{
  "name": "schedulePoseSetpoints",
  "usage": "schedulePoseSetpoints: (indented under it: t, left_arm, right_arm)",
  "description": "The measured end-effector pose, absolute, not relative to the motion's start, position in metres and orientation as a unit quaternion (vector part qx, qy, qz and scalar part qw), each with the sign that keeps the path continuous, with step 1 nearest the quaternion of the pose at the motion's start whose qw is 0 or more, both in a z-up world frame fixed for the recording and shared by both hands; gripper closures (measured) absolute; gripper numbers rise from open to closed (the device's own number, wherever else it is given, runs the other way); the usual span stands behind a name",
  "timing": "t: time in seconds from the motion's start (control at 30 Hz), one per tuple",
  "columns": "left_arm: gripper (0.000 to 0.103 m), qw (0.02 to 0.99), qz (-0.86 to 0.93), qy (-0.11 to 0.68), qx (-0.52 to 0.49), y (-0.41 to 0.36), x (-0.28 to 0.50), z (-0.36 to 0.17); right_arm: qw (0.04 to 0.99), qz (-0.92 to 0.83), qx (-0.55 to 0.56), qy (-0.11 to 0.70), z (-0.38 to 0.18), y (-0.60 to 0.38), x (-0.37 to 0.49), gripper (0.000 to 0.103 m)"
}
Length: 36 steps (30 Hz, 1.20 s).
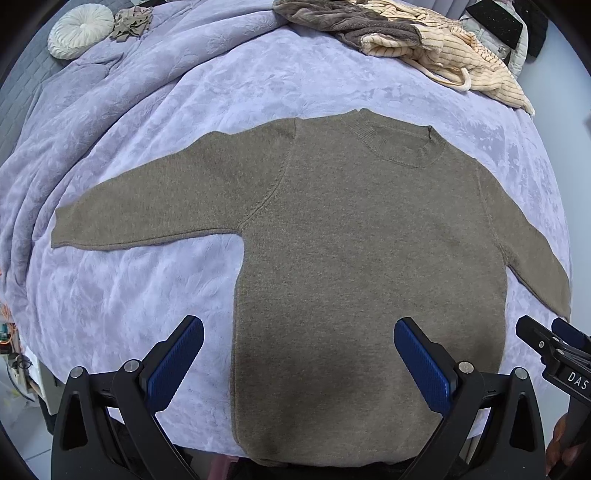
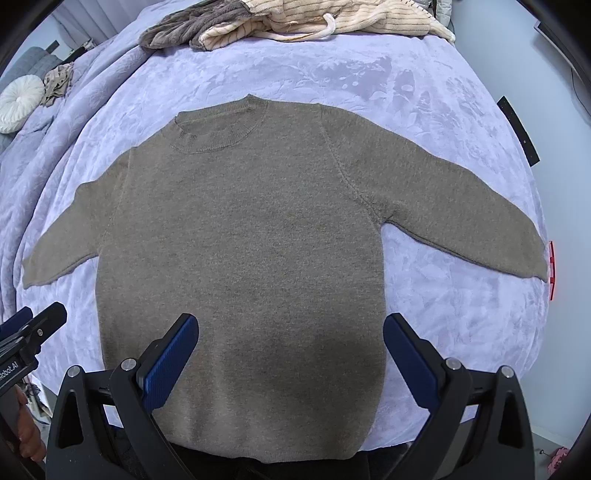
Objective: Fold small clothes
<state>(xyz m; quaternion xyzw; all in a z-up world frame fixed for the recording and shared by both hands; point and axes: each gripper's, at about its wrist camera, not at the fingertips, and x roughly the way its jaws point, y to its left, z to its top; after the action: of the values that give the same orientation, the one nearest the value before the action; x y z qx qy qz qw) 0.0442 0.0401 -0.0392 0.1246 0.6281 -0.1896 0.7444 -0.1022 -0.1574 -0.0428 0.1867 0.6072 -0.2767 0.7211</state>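
Note:
A small olive-brown knit sweater lies flat on the lavender blanket, collar away from me, both sleeves spread out sideways; it also shows in the right wrist view. My left gripper is open and empty, hovering above the sweater's lower left part near the hem. My right gripper is open and empty above the lower middle of the sweater. Each gripper shows at the edge of the other's view: the right one in the left wrist view, the left one in the right wrist view.
The lavender blanket covers the bed. A pile of grey and cream striped clothes lies at the far edge, also in the right wrist view. A round white cushion and a crumpled beige cloth lie far left.

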Motion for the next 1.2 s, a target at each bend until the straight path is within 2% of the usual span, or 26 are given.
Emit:
schedulePoseSetpoints:
  t: [0.87, 1.2]
  left_arm:
    - [0.0, 0.715, -0.2, 0.661, 0.104, 0.088, 0.08, -0.089]
    - [0.0, 0.709, -0.194, 0.675, 0.061, 0.11, 0.099, -0.111]
  right_arm:
    - [0.698, -0.282, 0.172, 0.635, -0.067, -0.099, -0.073, 0.002]
    - [0.698, -0.261, 0.146, 0.65, -0.072, -0.077, -0.056, 0.002]
